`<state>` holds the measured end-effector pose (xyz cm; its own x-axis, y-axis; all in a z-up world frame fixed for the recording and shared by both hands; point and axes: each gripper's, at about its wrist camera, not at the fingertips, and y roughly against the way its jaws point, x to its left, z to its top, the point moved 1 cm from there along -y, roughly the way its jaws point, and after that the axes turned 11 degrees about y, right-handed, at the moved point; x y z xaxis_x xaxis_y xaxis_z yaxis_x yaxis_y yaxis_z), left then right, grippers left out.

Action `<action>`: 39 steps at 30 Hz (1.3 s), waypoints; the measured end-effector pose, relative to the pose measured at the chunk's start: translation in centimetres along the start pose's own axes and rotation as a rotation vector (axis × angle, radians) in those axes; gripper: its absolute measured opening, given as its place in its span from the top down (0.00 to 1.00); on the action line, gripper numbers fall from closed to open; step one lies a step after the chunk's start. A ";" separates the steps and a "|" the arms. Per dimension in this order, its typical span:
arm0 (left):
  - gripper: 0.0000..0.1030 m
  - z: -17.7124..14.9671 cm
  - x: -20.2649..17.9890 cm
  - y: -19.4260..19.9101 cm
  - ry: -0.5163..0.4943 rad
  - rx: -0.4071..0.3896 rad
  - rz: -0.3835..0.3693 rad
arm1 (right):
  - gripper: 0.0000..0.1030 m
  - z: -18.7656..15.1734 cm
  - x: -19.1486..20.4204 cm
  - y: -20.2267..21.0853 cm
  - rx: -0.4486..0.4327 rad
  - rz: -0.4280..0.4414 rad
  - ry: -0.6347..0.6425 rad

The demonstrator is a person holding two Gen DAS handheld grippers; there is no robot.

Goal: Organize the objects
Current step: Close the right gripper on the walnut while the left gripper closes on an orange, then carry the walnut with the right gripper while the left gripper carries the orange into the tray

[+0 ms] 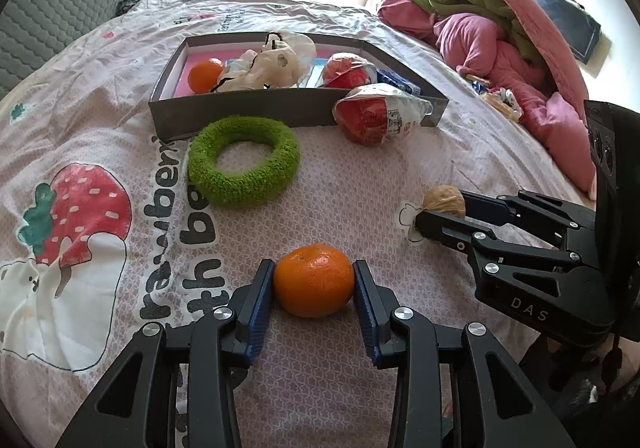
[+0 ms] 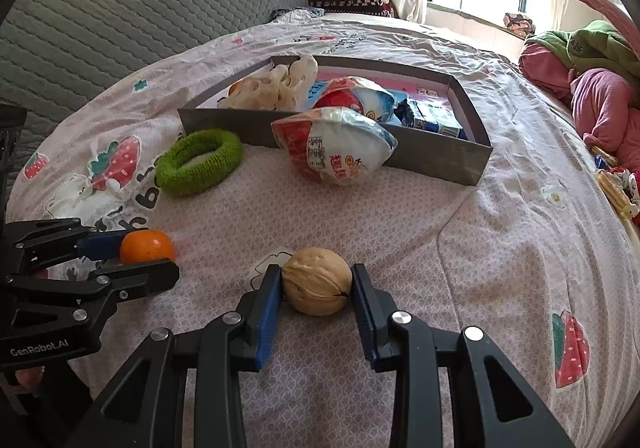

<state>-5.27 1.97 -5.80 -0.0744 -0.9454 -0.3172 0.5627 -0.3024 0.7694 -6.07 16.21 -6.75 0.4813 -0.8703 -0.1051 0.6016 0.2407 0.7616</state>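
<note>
Orange: the round orange mandarin (image 1: 314, 280) lies on the pink printed bed sheet (image 1: 340, 176), toward the near edge of the bed, between the blue pads of the left gripper (image 1: 314, 282), which pinches it at its widest part.
Walnut: the tan wrinkled walnut (image 2: 317, 281) lies just to the right of the mandarin on the same sheet, clamped by the right gripper (image 2: 316, 284).
Box: the shallow grey cardboard box (image 1: 240, 110) sits further up the bed, already holding another orange, a plastic bag and wrapped snacks.
Lift: judged best straight up, both grips kept firm, since round things can roll out.
Path: should clear the fuzzy green ring (image 1: 244, 162) and the red-and-white wrapped snack (image 1: 380, 118) leaning against the box's near wall.
Release: low inside the box, over a bare spot.
</note>
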 end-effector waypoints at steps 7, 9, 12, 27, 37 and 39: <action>0.62 0.2 -0.1 0.7 -0.007 -0.029 0.008 | 0.66 0.4 -0.3 1.2 -0.034 0.002 -0.015; 0.62 0.3 0.0 0.9 -0.004 -0.033 0.005 | 0.66 0.6 -0.3 1.5 -0.044 -0.004 -0.011; 0.62 0.4 0.0 1.3 -0.007 -0.047 0.010 | 0.66 0.7 -0.3 2.0 -0.057 0.000 -0.017; 0.62 1.1 -0.4 2.8 -0.006 -0.092 0.021 | 0.66 1.4 -0.1 3.5 -0.093 -0.001 -0.016; 0.62 2.2 -0.1 3.8 0.015 -0.127 0.033 | 0.66 1.8 -0.4 4.3 -0.122 -0.008 -0.033; 0.62 2.3 -0.1 4.0 0.016 -0.131 0.034 | 0.66 1.8 -0.5 4.5 -0.126 -0.011 -0.036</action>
<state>-4.97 0.57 -1.42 -0.0409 -0.9525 -0.3017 0.6673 -0.2508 0.7013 -4.75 16.90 -2.11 0.4528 -0.8872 -0.0881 0.6828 0.2815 0.6742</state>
